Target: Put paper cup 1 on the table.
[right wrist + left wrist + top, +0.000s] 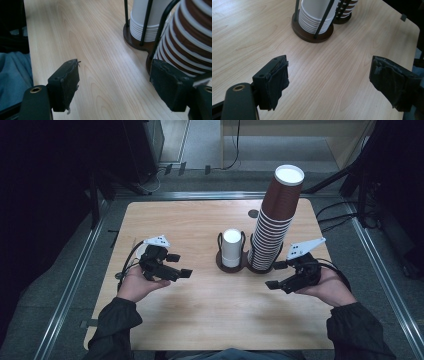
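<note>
The left gripper (184,265) hovers over the table (200,310) toward its left edge, jaws standing apart with only bare wood between them; in the left gripper view (329,80) its padded fingers (277,82) are plainly spread. The right gripper (276,275) sits toward the right edge, jaws wide as well and holding nothing; in the right gripper view (115,85) one jaw lies close beside the foot of the brown stack, and whether it touches the cups cannot be told.

Between the two grippers, near the middle of the table, stands the short stack of white cups (231,248) inside a dark wire holder (231,263) with a round base. Just beside it, toward the right edge, rises the tall stack of brown cups (274,225), leaning toward the far right corner, its white-lined top cup uppermost. Its own holder base is largely hidden by the cups.

In the left gripper view the white stack (314,17) is cut off at the top edge, and the brown stack (345,7) shows just a sliver behind it. In the right gripper view both stacks (147,22) (190,42) are cropped, the holder's rods crossing in front of them.

A small dark round spot (253,213) lies on the table near the far edge; what it is cannot be made out. The person's sleeves (112,325) are cut off at the near edge.
</note>
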`<state>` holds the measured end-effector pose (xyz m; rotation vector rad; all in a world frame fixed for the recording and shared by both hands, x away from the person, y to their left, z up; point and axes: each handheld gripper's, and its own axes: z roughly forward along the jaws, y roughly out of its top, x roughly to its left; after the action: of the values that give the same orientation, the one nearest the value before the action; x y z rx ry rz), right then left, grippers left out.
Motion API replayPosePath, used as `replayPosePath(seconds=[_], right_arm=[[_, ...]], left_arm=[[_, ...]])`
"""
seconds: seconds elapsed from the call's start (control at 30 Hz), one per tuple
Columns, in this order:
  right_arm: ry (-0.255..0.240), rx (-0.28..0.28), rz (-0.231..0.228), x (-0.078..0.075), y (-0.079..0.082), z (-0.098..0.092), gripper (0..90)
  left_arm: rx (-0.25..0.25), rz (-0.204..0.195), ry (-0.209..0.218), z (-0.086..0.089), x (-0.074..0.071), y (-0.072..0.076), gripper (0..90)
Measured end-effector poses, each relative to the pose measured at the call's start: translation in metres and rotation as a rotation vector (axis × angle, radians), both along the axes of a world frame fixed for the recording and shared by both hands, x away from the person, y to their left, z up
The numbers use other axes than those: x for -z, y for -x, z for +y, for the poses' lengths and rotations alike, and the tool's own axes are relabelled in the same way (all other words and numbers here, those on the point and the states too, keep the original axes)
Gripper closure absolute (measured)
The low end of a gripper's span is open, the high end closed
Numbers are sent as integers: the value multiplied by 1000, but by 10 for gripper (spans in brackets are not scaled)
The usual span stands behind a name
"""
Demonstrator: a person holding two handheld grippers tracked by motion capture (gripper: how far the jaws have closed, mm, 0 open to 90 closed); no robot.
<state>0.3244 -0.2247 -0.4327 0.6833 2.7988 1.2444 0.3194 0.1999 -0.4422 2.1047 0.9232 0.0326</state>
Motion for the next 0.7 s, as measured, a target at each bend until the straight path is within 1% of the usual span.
replayPosePath(seconds=[0.03, 0.07, 0.13, 0.2, 0.27, 0.3, 0.33, 0.37, 0.4, 0.5, 0.57, 0.63, 0.7], right_arm=[[5, 4, -9, -3, -2, -3, 239], [6, 10, -5, -6, -3, -5, 242], [7, 9, -8, -13, -5, -10, 254], [0, 17, -9, -22, -7, -15, 268], [12, 25, -19, -32, -9, -20, 270], [29, 34, -29, -37, -10, -23, 277], [38, 43, -35, -41, -11, -25, 277], [33, 53, -31, -46, -13, -29, 277], [27, 54, -35, -49, -14, -31, 276], [18, 66, -51, -63, -19, -37, 264], [20, 78, -58, -71, -22, -41, 252], [28, 91, -77, -83, -25, -46, 205], [26, 97, -84, -92, -27, -49, 195]], left_arm=[[2, 3, 4, -2, 1, 1, 154], [8, 6, 1, -4, 2, 2, 154], [34, -1, -14, -10, 5, 4, 155], [39, -13, -22, -14, 7, 6, 156], [42, -12, -31, -18, 9, 8, 157], [47, -14, -29, -19, 10, 9, 157], [48, -15, -16, -19, 11, 11, 157], [48, -13, -10, -19, 12, 12, 159], [56, -9, -11, -20, 13, 13, 161], [74, -15, -20, -24, 15, 15, 161], [86, -16, -15, -25, 16, 16, 161], [93, 0, 1, -25, 17, 15, 161], [92, 5, 4, -25, 19, 14, 162]])
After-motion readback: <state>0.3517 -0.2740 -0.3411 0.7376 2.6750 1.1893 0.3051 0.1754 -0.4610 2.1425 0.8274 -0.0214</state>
